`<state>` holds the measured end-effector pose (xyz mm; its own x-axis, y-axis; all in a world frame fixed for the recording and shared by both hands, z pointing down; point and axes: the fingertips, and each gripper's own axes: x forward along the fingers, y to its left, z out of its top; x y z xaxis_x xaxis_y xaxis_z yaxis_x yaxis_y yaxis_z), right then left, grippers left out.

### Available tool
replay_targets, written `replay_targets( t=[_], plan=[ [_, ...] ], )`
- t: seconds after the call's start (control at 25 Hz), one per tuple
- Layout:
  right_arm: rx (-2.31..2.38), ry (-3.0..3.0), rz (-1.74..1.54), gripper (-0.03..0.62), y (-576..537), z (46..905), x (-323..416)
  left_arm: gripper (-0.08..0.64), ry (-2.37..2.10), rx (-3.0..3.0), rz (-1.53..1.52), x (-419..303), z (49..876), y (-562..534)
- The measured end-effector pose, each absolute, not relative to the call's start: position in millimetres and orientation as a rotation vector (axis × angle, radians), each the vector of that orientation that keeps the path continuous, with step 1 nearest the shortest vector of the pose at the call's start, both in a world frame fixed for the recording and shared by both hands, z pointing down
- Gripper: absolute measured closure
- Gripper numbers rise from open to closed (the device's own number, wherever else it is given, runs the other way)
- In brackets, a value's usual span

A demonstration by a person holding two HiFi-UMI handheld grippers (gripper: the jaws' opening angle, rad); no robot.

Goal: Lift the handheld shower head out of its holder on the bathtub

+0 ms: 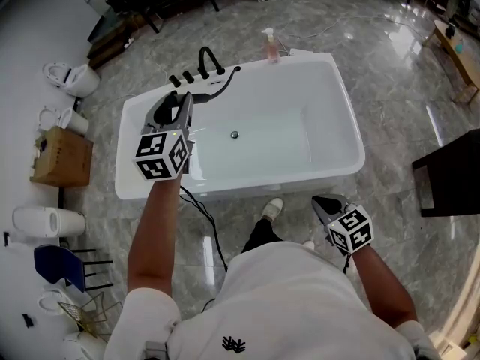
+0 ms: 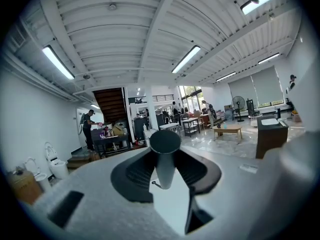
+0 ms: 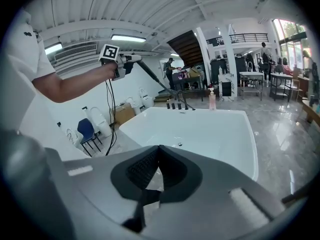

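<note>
The left gripper point(image 2: 165, 156) is gripping the shower head point(image 2: 164, 160) by its grey handle. The jaws are standing part closed, with the pads pressing on either side of the tube, whose dark round end is pointing toward the camera. The person is holding this gripper above the rim at the left end of the tub point(image 1: 352, 137) and keeping it roughly level. That is likely so the handle comes clear of the holder without catching on the black faucet point(image 1: 209, 57) and knobs point(image 1: 187, 76) beside it.

In the right gripper view a thin dark line is running from the raised gripper down to those fittings. I am reading it as the hose or the wand itself, and so I am judging the shower head to be out of its holder, or very nearly.

The right gripper point(image 1: 321, 203) is hanging low at the person's side, outside the tub. Its jaws are closed tip to tip with nothing between them. It is probably just keeping out of the way, since one grip is enough for this lift.

The holder itself is not showing plainly anywhere. In the head view the left gripper's body is covering part of that corner, and in the right gripper view the fittings are too small to tell apart. The left gripper view is showing only the handle, so the spray end is not in sight there. A cable point(image 1: 206, 216) is trailing from the left gripper across the floor, and the person's body is cutting off its far end. A pink bottle point(image 1: 268, 45) is standing on the far rim, too small to read.
</note>
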<state>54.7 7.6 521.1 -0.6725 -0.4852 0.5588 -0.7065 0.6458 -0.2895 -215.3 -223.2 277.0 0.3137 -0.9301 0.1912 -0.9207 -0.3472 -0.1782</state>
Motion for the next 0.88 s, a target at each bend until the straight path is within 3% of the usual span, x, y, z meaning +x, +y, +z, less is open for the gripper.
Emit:
replay_targets(
  t=[0.88],
  plan=[
    [0.831, -2.456, 0.636, 0.578, 10, 516, 43, 0.42, 1.721, -2.464, -0.323, -212, 217, -125]
  ],
)
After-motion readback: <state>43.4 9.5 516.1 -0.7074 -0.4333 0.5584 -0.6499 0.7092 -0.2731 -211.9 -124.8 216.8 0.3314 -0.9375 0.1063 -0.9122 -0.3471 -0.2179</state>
